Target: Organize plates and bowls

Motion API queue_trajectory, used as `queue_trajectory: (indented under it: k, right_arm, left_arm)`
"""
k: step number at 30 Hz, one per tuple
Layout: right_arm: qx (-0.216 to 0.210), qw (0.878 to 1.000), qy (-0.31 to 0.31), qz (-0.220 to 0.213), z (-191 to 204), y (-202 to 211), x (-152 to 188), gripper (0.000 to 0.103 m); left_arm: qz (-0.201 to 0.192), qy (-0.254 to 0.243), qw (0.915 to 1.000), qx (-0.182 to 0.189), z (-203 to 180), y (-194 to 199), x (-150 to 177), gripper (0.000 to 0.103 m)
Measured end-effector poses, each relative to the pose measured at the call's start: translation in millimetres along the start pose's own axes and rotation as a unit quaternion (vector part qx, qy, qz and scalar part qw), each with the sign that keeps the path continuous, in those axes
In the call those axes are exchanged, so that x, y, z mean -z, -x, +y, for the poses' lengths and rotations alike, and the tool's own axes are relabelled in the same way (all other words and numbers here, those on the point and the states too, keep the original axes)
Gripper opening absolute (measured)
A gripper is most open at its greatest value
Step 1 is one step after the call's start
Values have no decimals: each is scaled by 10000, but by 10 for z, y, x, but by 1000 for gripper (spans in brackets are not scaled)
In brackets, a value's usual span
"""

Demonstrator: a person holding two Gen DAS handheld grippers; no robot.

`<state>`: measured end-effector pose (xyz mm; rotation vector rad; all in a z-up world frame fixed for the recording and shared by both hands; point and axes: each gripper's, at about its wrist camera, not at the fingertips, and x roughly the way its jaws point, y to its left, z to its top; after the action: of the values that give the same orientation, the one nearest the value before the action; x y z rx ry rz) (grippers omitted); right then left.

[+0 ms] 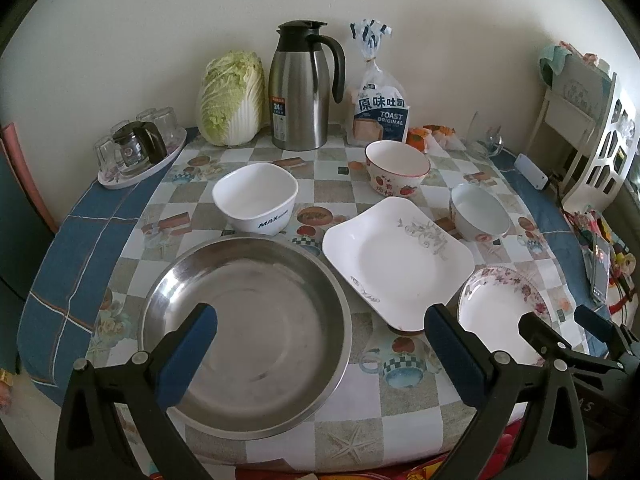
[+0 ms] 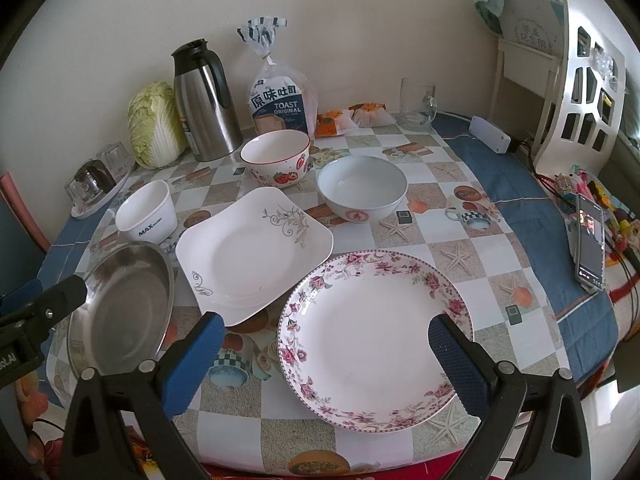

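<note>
A round steel plate [image 1: 248, 328] lies at the table's front left, also in the right wrist view [image 2: 124, 304]. A white square plate [image 1: 396, 260] [image 2: 252, 252] lies in the middle. A round floral plate [image 1: 500, 312] [image 2: 372, 336] lies at the front right. Behind stand a white square bowl [image 1: 256, 198] [image 2: 148, 212], a strawberry bowl [image 1: 396, 172] [image 2: 276, 160] and a pale round bowl [image 1: 480, 212] [image 2: 362, 188]. My left gripper [image 1: 324, 344] is open and empty above the steel plate's near side. My right gripper [image 2: 328, 356] is open and empty over the floral plate.
At the back stand a cabbage [image 1: 232, 98], a steel thermos jug [image 1: 300, 88], a toast bag [image 1: 378, 108], a glass mug [image 2: 416, 104] and a tray of glasses [image 1: 140, 148]. A phone [image 2: 590, 240] lies at the right edge beside a white rack [image 2: 580, 92].
</note>
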<state>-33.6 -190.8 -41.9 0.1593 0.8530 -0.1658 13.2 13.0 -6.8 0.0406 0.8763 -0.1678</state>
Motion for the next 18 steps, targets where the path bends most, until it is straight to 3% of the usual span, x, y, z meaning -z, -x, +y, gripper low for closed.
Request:
queue_trajectory:
  k: [18]
  right_arm:
    - [-1,10000,2,-4,0,-2,3,103]
  left_arm:
    - [76,27,10000,-3,17,-34,24,103]
